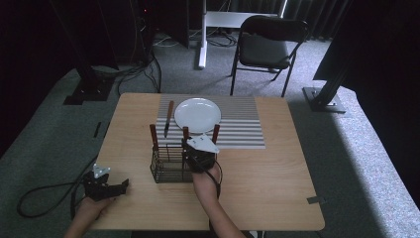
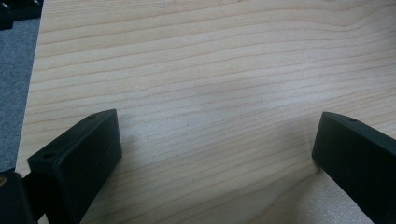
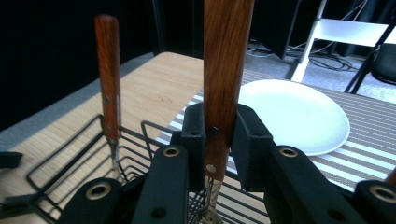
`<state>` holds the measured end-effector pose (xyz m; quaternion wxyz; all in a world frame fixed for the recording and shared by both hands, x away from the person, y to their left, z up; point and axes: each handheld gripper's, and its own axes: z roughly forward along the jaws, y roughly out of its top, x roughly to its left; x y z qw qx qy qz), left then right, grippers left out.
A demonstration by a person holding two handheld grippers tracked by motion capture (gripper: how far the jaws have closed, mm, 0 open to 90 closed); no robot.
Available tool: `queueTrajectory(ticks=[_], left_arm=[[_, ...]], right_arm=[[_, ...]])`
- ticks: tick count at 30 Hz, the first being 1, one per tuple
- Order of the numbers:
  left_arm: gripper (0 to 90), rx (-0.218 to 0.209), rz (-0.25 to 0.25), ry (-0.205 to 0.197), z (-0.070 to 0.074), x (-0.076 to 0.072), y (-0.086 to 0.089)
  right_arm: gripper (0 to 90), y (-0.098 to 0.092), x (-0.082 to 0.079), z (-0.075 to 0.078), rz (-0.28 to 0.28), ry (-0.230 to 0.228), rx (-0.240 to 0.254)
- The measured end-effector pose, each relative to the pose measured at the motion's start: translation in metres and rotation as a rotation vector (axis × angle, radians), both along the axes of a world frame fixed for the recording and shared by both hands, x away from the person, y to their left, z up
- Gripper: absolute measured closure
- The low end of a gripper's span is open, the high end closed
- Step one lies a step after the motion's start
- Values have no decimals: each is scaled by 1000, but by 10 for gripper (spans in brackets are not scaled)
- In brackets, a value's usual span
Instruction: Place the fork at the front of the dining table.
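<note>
table (image 1: pixel 257 173): light wood; on it: striped placemat (image 1: pixel 237 126) | black wire caddy (image 1: pixel 168 168) | left gripper (image 1: pixel 106 188)

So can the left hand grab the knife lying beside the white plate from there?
Probably not: the left hand rests at the table's near corner, and the wooden-handled knife lies beyond the black wire caddy.

Probably lab: black curtains (image 1: pixel 29 44), cables (image 1: pixel 133 69)

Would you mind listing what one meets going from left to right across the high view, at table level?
Left gripper → wire cutlery basket → right gripper, its fingers shut on a wooden-handled utensil → bare right part of the table.
</note>
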<state>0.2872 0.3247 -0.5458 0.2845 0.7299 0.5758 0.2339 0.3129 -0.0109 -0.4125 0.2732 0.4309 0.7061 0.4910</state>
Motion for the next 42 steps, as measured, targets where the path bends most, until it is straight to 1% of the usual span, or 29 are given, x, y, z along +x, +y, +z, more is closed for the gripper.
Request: queueTrajectory(ticks=[9,15,19,23,25,29,30,32,36,38,42], left_arm=[[12,-2,1,1,0,0,0],[12,-2,1,0,0,0,0],[12,-3,2,-1,0,0,0],[12,-3,2,0,0,0,0],[12,-3,2,0,0,0,0],[12,-3,2,0,0,0,0],[12,-3,1,-1,0,0,0],[12,-3,2,0,0,0,0],[12,-2,1,-1,0,0,0],[12,-3,2,-1,0,0,0],[12,-3,2,-1,0,0,0]], right_arm=[[759,-9,-8,23,14,-34,41],[759,-14,-11,40,31,-56,67],[759,-15,-11,51,34,-75,65],[759,-17,-10,61,43,-79,75],[759,-18,-9,66,44,-87,74],[759,-20,-8,79,49,-100,88],[759,-21,-8,82,52,-104,94],[759,-22,-7,88,44,-121,90],[759,-25,-1,98,39,-136,89],[759,-27,4,101,35,-132,100],[759,-31,17,104,28,-122,103]])
